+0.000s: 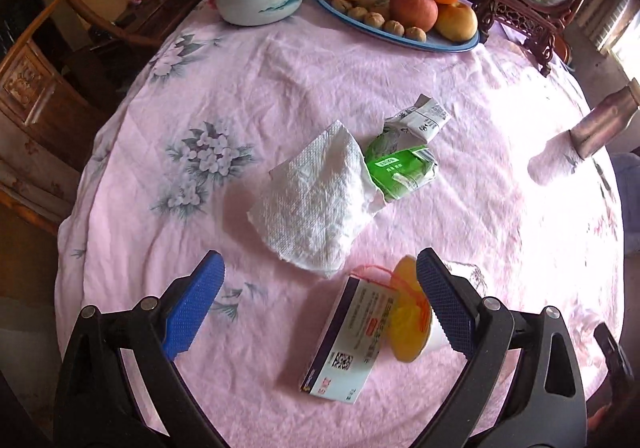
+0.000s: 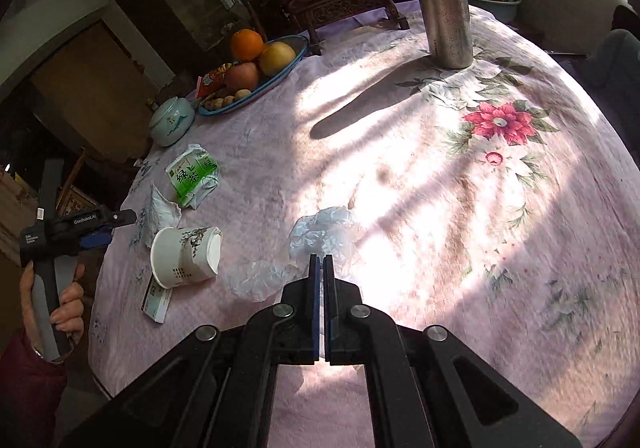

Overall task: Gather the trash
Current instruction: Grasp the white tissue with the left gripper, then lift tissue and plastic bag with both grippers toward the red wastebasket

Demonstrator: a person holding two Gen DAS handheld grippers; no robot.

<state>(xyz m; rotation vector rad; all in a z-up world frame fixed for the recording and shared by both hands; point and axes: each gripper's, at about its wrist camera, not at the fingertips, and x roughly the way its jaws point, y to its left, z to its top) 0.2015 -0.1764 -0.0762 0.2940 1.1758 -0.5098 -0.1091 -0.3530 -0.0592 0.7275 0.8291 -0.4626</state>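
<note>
Left tongs stand open above the small box and tipped paper cup; right tongs are closed, empty, over a crumpled plastic bag mid-desk.

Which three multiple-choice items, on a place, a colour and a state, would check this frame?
1. The paper cup lies:
A) on the floor
B) on the tablecloth by a small box
C) on a shelf

2. The crumpled tea carton is mainly:
A) red
B) blue
C) green

3. The right tongs are:
A) shut
B) wide open
C) half open

Answers:
1 B: the cup is on its side on the cloth and overlaps the box's end.
2 C: the carton has green print with some white.
3 A: the pads meet with barely a gap.
</note>
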